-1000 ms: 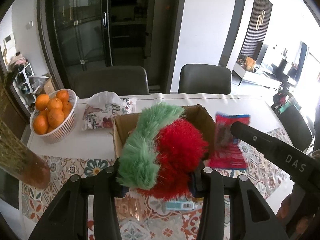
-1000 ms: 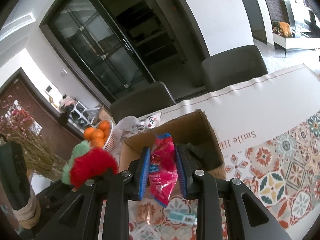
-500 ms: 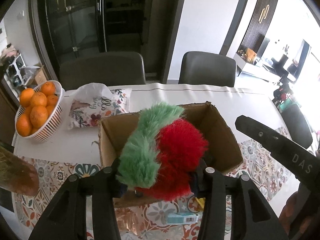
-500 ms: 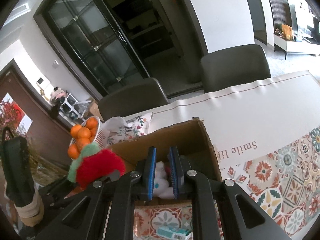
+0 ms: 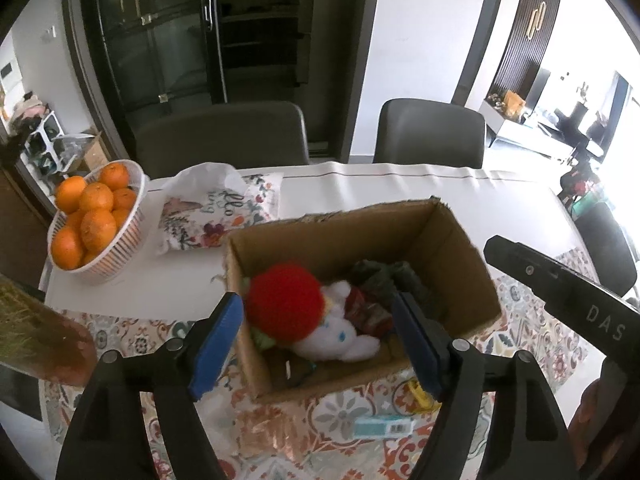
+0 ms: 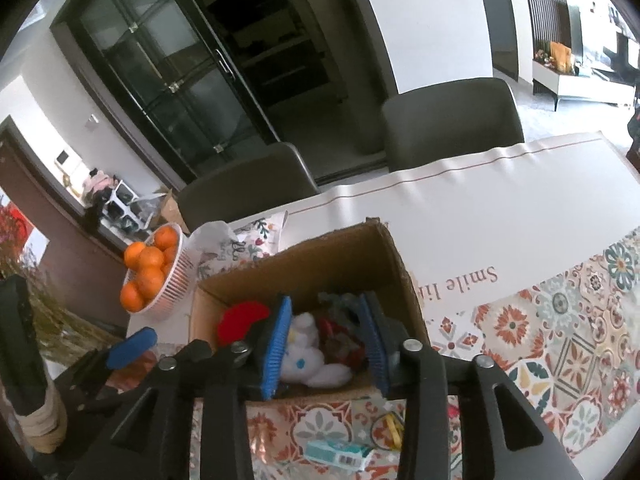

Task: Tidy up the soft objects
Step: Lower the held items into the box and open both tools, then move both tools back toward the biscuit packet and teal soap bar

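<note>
An open cardboard box (image 5: 448, 236) (image 6: 352, 252) stands on the table. Inside lie a red fuzzy toy (image 5: 285, 305) (image 6: 240, 318), a white plush (image 5: 334, 342) (image 6: 306, 354), a red packet (image 5: 366, 312) and a dark grey cloth (image 5: 384, 276). My left gripper (image 5: 316, 344) is open and empty, just above the box's near edge. My right gripper (image 6: 326, 344) is open and empty over the box, with the white plush between its blue pads (image 6: 278, 340).
A white basket of oranges (image 5: 90, 220) (image 6: 154, 272) and a floral cloth bag (image 5: 216, 208) sit behind the box at the left. A small teal pack (image 5: 382, 426) (image 6: 338, 454) and a yellow item (image 6: 390, 428) lie in front of it. Two dark chairs (image 5: 430, 132) stand behind the table.
My left gripper opened and dropped the red and green fuzzy toy into the box. My right gripper let the red packet into the box, shut briefly, and now stands open.
</note>
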Action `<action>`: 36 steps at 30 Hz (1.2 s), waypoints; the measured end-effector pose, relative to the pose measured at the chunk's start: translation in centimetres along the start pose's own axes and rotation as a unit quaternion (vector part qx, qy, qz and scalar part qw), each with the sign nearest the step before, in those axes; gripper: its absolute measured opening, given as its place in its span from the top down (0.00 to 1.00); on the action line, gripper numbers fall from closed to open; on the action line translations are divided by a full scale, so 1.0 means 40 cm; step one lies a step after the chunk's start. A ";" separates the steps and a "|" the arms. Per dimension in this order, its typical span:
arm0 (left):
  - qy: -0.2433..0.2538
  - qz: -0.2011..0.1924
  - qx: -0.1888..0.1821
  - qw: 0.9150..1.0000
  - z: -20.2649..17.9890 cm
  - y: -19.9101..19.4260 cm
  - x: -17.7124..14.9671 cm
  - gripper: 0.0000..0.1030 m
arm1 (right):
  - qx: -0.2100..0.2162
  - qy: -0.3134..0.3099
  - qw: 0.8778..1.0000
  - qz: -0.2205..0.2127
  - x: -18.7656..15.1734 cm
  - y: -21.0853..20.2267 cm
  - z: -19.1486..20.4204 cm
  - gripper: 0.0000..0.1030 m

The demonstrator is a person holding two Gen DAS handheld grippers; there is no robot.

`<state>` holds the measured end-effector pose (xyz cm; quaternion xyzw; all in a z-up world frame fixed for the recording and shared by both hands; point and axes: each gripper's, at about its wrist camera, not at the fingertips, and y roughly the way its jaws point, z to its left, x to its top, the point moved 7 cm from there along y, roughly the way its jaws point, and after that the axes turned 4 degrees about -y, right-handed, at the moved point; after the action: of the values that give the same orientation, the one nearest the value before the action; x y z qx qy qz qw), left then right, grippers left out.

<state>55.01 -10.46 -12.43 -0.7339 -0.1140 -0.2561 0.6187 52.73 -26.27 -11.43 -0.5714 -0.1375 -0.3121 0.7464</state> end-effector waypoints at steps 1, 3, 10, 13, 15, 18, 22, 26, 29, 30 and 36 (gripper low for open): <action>0.001 0.000 0.003 1.000 0.005 -0.004 -0.004 0.23 | -0.001 -0.002 1.000 -0.002 -0.007 -0.005 0.005 0.59; 0.003 -0.004 0.009 1.000 0.015 -0.016 -0.015 0.23 | -0.003 -0.007 1.000 -0.005 -0.019 -0.014 0.016 0.52; -0.008 -0.012 0.028 1.000 0.062 -0.059 -0.066 0.18 | -0.009 -0.014 1.000 -0.010 -0.071 -0.044 0.045 0.38; -0.012 -0.013 0.029 0.999 0.080 -0.076 -0.091 0.17 | -0.008 -0.015 1.000 -0.005 -0.096 -0.048 0.056 0.37; -0.011 -0.016 0.035 0.999 0.089 -0.087 -0.108 0.17 | -0.007 -0.014 1.000 0.001 -0.115 -0.048 0.063 0.35; -0.014 -0.018 0.043 0.999 0.107 -0.100 -0.137 0.16 | -0.009 -0.014 1.000 0.007 -0.142 -0.048 0.071 0.33; -0.019 -0.012 0.044 0.999 0.124 -0.105 -0.174 0.14 | -0.016 -0.012 1.000 0.014 -0.180 -0.046 0.079 0.28; -0.021 -0.001 0.045 0.999 0.141 -0.099 -0.211 0.11 | -0.021 -0.014 0.999 0.026 -0.220 -0.035 0.085 0.22; -0.021 0.012 0.042 0.999 0.153 -0.092 -0.238 0.11 | -0.021 -0.009 0.999 0.041 -0.245 -0.020 0.085 0.19; -0.021 0.019 0.042 0.999 0.156 -0.087 -0.248 0.11 | -0.022 -0.005 0.999 0.048 -0.255 -0.014 0.084 0.18; -0.021 0.049 0.036 0.998 0.169 -0.059 -0.295 0.10 | -0.023 0.031 0.995 0.090 -0.311 0.028 0.065 0.18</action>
<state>45.51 -1.66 -17.24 -0.7213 -0.1001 -0.2056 0.6538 44.28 -19.80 -18.49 -0.5889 -0.0553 -0.2644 0.7617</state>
